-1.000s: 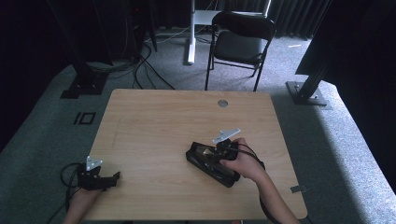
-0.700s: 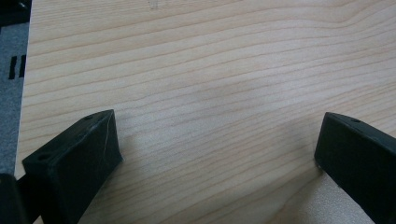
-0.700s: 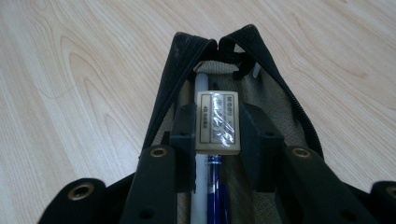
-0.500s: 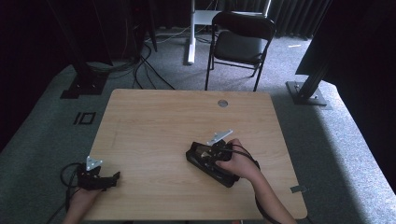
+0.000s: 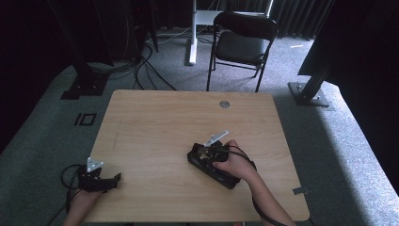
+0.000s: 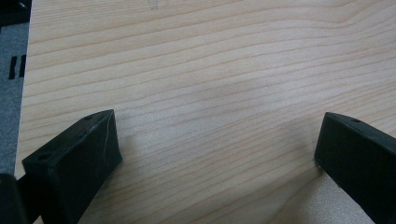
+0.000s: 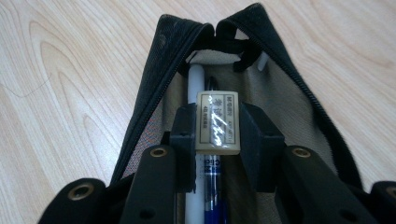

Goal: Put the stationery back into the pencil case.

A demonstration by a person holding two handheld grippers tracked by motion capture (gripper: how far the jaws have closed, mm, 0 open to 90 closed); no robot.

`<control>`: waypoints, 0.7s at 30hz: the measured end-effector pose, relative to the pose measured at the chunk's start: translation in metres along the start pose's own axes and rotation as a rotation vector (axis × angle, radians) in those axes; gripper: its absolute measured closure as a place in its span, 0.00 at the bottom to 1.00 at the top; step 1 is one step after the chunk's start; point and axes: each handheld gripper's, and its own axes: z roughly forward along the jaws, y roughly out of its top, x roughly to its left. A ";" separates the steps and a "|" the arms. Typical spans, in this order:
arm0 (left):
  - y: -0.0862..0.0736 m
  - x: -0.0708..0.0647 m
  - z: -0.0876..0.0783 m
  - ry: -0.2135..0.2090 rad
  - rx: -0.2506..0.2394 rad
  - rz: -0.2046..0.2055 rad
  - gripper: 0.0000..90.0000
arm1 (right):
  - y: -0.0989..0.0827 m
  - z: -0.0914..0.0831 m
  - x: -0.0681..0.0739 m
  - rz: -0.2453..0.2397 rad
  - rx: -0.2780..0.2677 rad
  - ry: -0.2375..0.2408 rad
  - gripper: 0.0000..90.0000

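A black zip pencil case (image 7: 148,100) lies open on the wooden table (image 5: 179,117), right of the middle; a white pen (image 7: 195,80) and a blue pen (image 7: 213,186) lie inside it. My right gripper (image 7: 218,130) is shut on a small white eraser (image 7: 217,122) with a printed sleeve, held just over the case's mouth. From above, the case (image 5: 227,179) sits under the right hand, and the right gripper (image 5: 205,153) points into it. My left gripper (image 5: 114,178) rests at the front left corner, open, with bare wood between its fingers (image 6: 77,156).
A round cable hole (image 5: 224,103) sits near the table's far edge. A black folding chair (image 5: 244,42) stands behind the table, with a white stand and floor cables beside it. Grey carpet surrounds the table.
The right hand has sunk a little and shifted left over the pencil case, still gripping the eraser. The left hand has stayed put.
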 end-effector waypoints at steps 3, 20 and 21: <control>0.000 0.000 0.000 0.000 0.000 0.000 0.00 | 0.002 0.004 0.001 -0.002 0.013 -0.002 0.76; 0.000 0.000 0.000 0.000 0.000 0.000 0.00 | 0.003 0.002 -0.005 0.019 0.002 0.004 0.68; 0.000 0.000 0.000 0.000 0.000 0.000 0.00 | 0.003 -0.001 -0.005 0.013 -0.005 0.009 0.67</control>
